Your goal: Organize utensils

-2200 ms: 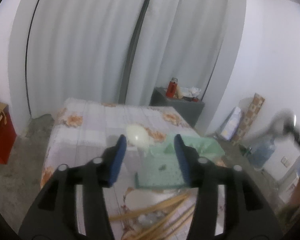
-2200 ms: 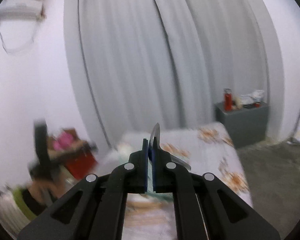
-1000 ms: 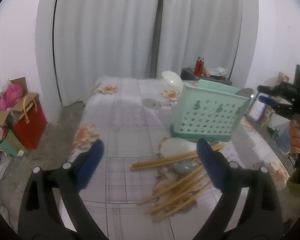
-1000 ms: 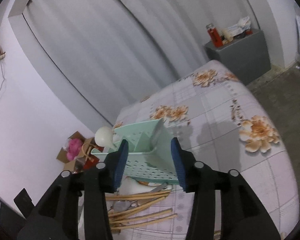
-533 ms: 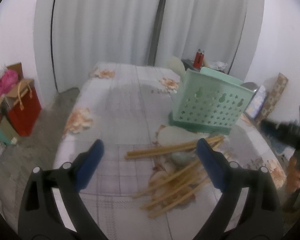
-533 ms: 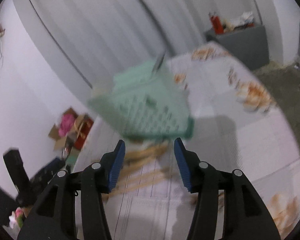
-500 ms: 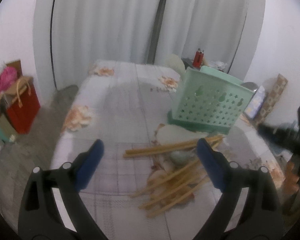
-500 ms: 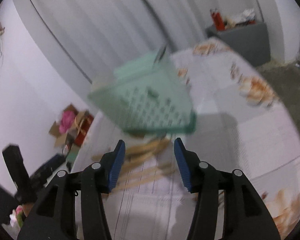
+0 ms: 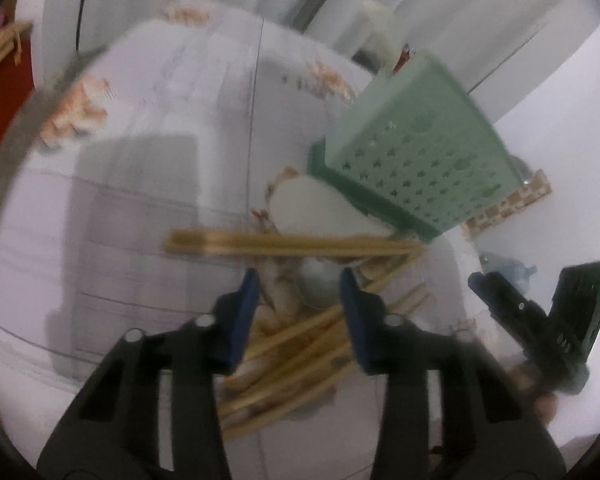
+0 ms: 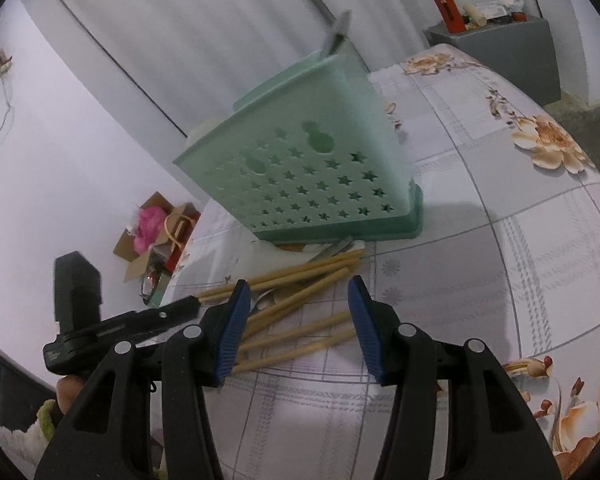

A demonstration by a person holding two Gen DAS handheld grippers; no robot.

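A: While both grippers hang over the pile, start with the big things. The bench (image 10: 540, 240) wears a checked cloth with orange flowers, and the green perforated caddy (image 10: 312, 168) stands on it, with a metal utensil (image 10: 338, 34) sticking out of its top.

B: And the room? White curtain (image 10: 204, 20) behind, a grey side table (image 10: 512, 52) with a red bottle, a red bag (image 9: 0, 92) on the floor.

A: Right. The loose chopsticks (image 10: 300, 276) lie scattered on the cloth just in front of the caddy, crossing one another, with a white spoon (image 9: 316, 208) and a small grey spoon (image 9: 318, 284) among them.

B: What is the left gripper (image 9: 300, 292) doing?

A: Its jaws have just been closing. They straddle the grey spoon and some chopsticks, but the blur keeps me from saying the pads press on anything, so I read it as still parted. The right gripper (image 10: 298, 324) stands apart over the near chopsticks, gripping nothing.

B: So how to do this pick well?

A: I'd settle on one piece, not a tangle. Come down with the pads either side of a single stick or the spoon's handle, squeeze near its middle so it does not swing, then lift clear before turning toward the caddy.
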